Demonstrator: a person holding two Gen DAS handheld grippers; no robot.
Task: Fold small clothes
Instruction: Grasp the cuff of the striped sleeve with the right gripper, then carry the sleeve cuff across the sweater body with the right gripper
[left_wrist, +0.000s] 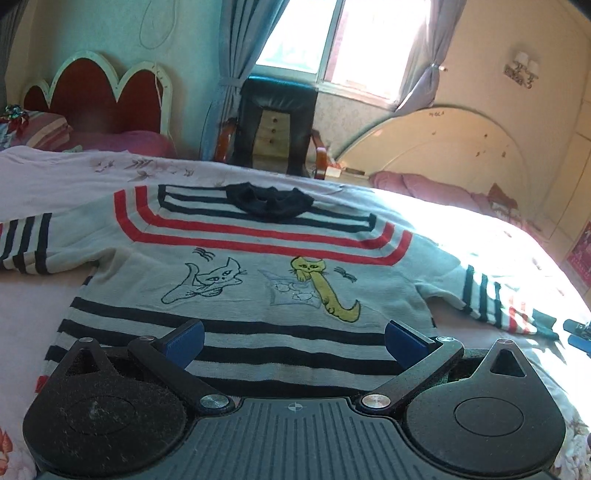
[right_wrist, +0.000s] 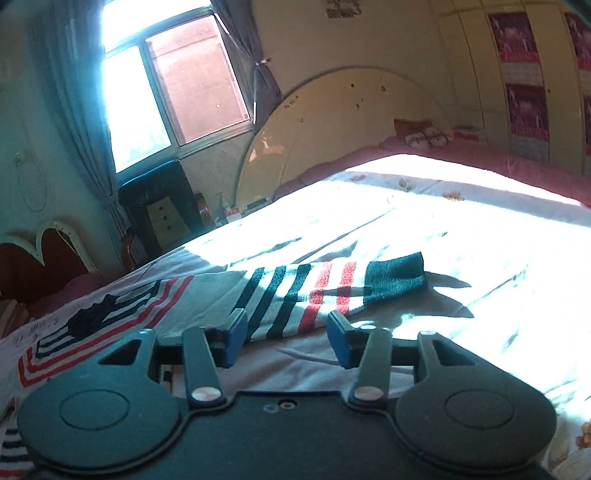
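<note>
Spread flat on the bed (left_wrist: 55, 177), front up, lies a small grey sweater (left_wrist: 258, 240) with navy and red stripes, a dark collar (left_wrist: 269, 201) and 2 embroidered cats (left_wrist: 321, 288), both sleeves stretched out to the sides. Above its hem the left gripper (left_wrist: 293, 341) hangs with its blue pads as wide apart as they go and nothing between them. Near the sweater's striped sleeve (right_wrist: 295, 291), whose dark cuff (right_wrist: 393, 278) lies in bright sun, the right gripper (right_wrist: 286, 338) stands partly open and empty. Beyond the bed are a black chair (left_wrist: 277, 110), a curtained window (left_wrist: 332, 40) and a pale arched headboard (left_wrist: 461, 147).
</note>
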